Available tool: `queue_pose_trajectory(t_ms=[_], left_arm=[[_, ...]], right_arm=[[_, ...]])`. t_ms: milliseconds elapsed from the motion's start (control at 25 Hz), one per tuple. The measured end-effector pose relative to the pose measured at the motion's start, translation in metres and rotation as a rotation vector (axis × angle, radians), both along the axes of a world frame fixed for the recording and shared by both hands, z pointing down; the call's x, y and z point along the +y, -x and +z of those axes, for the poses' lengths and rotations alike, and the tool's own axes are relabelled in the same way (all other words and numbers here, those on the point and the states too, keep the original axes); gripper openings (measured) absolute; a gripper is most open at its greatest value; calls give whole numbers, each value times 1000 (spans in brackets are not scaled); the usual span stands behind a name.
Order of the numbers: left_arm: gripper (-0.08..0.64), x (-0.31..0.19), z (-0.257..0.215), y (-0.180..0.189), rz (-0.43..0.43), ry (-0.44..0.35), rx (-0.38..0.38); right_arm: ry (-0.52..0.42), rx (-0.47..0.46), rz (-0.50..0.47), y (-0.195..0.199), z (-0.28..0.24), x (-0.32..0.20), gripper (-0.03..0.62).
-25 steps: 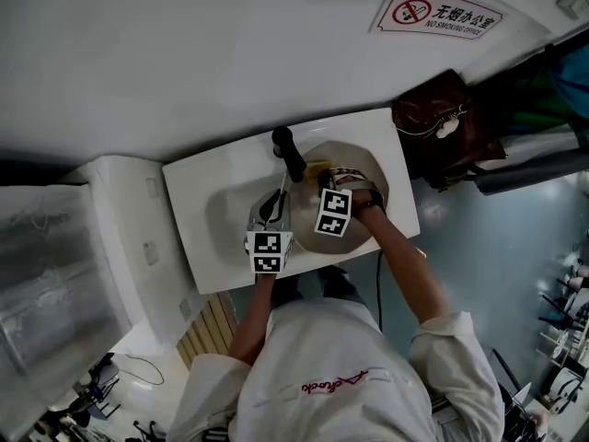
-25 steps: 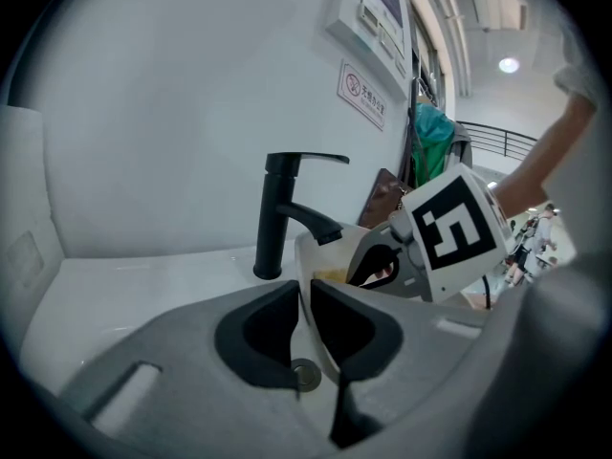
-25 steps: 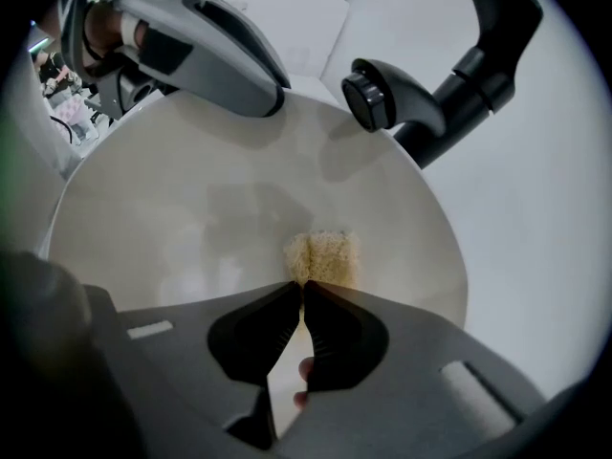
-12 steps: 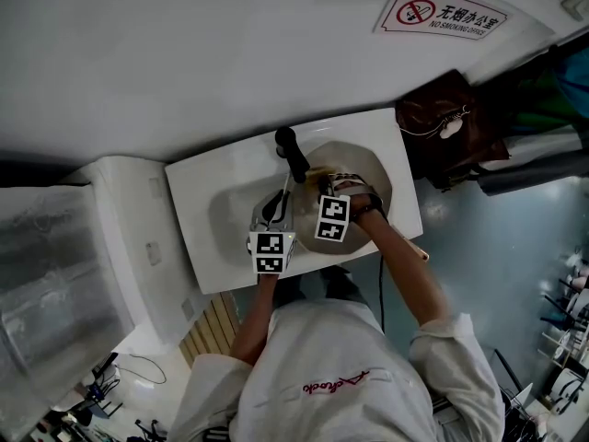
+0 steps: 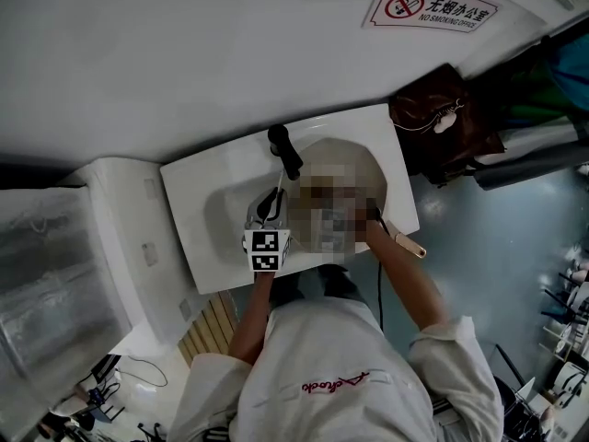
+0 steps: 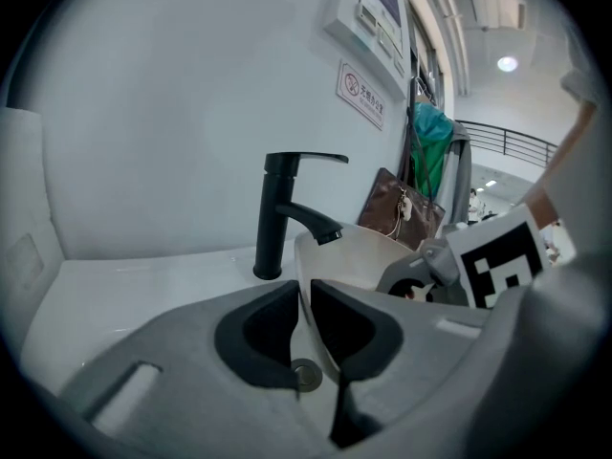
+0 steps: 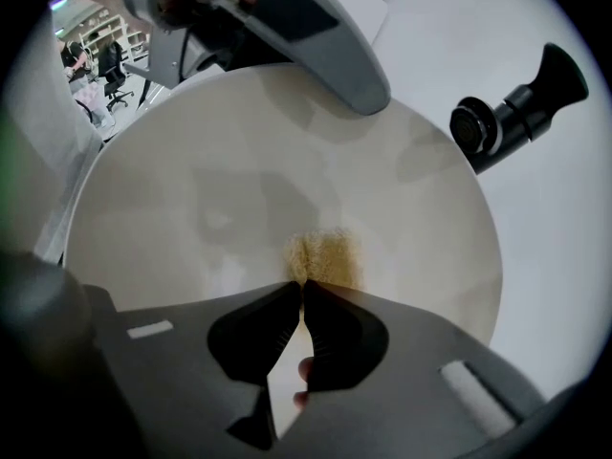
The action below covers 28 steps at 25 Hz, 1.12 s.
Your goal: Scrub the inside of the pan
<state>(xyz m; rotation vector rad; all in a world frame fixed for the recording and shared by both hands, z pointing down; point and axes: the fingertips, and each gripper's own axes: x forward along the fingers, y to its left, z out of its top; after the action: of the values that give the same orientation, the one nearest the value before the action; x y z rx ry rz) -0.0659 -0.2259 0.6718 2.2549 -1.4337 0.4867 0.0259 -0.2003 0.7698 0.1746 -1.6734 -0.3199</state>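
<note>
Two grippers engaged at the pan

Nearest my camera, the right gripper [image 7: 302, 290] has its jaws pinched tight on a tan fuzzy scrubbing pad [image 7: 325, 254], which is pressed against the inside of the cream round pan [image 7: 239, 175]. My left gripper [image 6: 304, 299] is clamped on the pan's thin rim. The pan sits in the white ceramic sink [image 5: 195, 180], just beside the matte black tap [image 6: 277, 213]. Farther off I see a brown leather bag [image 6: 397, 213] and a red-and-white no-smoking sign [image 5: 433, 9] on the wall.

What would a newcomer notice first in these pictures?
The cream pan fills the right gripper view, held in the white sink by the black faucet. The right gripper presses a yellowish sponge on its inside; the left gripper clamps its rim.
</note>
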Motion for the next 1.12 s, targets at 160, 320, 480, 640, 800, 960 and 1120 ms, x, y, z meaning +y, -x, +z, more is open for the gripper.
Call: queue_pose_trajectory(t_ms=[160,320,480,640,800,960,1120], left_arm=[[40,0,0,0,0,1,-5],[41,0,0,0,-4,-4,-6],[40,-1,0,0,-8,-8,-8],[40,-1,0,0,-10,-11,-10],[40,-1,1,0,-10,-5,-14],[40,-1,1,0,-7,-7,-15],[40,0,0,0,-4,-5,-15]], right_arm=[[20,14,-28,-4,4,24,25],[45,33,-64,-8,8,48,25],[68,54,-97,-12,13,66,25],[77,69,-127,-13,15,81,25],[87,63,-119,-13,15,83,25],[82,55,-120,-12,10,79,25],[46,36,-119,-6,2,66,25]])
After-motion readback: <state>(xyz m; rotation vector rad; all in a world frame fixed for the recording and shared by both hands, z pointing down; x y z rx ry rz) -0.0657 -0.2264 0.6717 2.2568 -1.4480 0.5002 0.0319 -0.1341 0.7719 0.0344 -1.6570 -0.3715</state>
